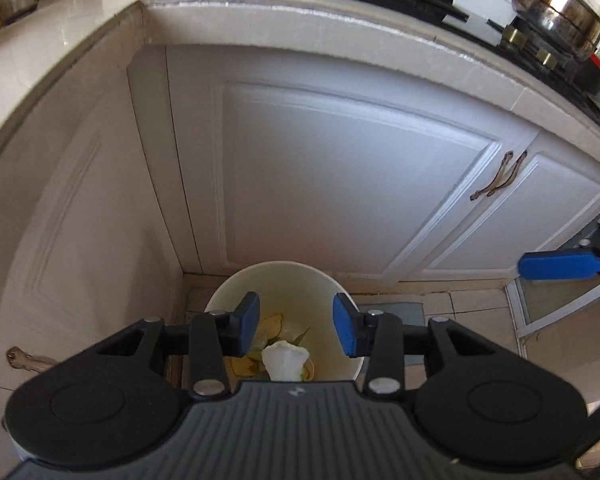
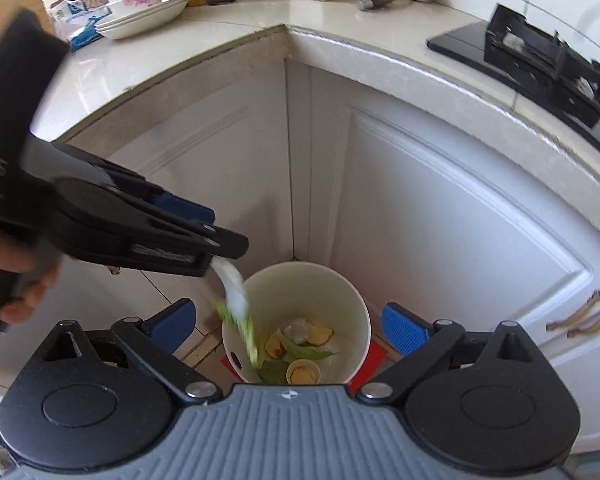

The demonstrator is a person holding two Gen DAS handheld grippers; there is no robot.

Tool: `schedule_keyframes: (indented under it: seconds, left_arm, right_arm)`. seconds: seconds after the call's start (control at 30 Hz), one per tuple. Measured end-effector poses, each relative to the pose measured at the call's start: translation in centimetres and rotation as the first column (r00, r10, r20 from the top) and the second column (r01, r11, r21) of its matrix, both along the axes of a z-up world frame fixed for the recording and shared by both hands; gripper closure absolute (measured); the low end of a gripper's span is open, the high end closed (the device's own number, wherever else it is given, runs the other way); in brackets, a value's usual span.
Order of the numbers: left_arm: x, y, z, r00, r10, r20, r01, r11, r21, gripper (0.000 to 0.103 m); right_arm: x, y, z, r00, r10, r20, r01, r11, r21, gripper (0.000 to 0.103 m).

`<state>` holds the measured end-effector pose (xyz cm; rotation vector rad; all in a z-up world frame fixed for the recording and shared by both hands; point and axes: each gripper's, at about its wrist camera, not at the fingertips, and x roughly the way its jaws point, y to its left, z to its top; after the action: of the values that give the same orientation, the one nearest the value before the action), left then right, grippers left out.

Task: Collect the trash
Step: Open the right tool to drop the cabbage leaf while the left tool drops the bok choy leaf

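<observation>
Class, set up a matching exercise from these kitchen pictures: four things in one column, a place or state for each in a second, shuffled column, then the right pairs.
Things:
1. bin
2. bowls
3. pot
4. right gripper

Places or states:
A. on the stove
B. jaws wide open, nothing between them
C. stacked on the counter
D. on the floor in the cabinet corner, scraps inside

Pairs: 1-D, 2-C, 3-A, 4-B
</observation>
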<state>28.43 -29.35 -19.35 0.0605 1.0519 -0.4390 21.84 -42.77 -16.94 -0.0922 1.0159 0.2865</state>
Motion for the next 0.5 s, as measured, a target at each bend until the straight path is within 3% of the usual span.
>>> schedule_keyframes:
  seconds: [0.1, 0.17, 0.23, 0.33, 0.4, 0.5]
  left_arm:
    - [0.2, -0.5, -1.0, 1.0, 0.01, 0.02, -0.011, 1.0, 0.021, 0.057]
    - [0.2, -0.5, -0.6, 0.999, 0.012, 0.039, -0.012, 1.0, 0.017, 0.046]
    - [-0.2, -0.7, 0.3, 0.996, -0.003, 0.085, 0.002, 1.0, 0.017, 0.027]
    - [-0.9, -0.8, 1.5, 0.987, -0.033, 0.159, 0.026, 0.999, 0.044, 0.012]
    - [-1.0, -1.1, 1.8, 0.982, -0.038, 0.183, 0.027, 0.998, 0.065, 0.009]
    - [-0.8, -1.1, 1.1, 0.988, -0.012, 0.152, -0.001, 0.996, 0.089, 0.008]
  right_arm:
    - [-0.6, -0.8, -0.7, 0.999, -0.038, -0.02, 0.039, 0.999, 0.022, 0.002]
    - [-1.0, -1.2, -1.0, 0.998, -0.051, -0.028, 0.051, 0.998, 0.028, 0.002]
    - [-1.2, -1.5, -1.2, 0.998, -0.052, -0.034, 0.053, 0.998, 0.026, 0.002]
    - [-1.0, -1.7, -1.6, 0.997, -0.064, -0.042, 0.065, 0.998, 0.023, 0.002]
    - [-0.6, -1.8, -2.0, 0.996, -0.079, -0.046, 0.081, 0.996, 0.025, 0.0]
    - [0.3, -1.8, -3.4, 0.991, -0.111, -0.069, 0.112, 0.994, 0.008, 0.0]
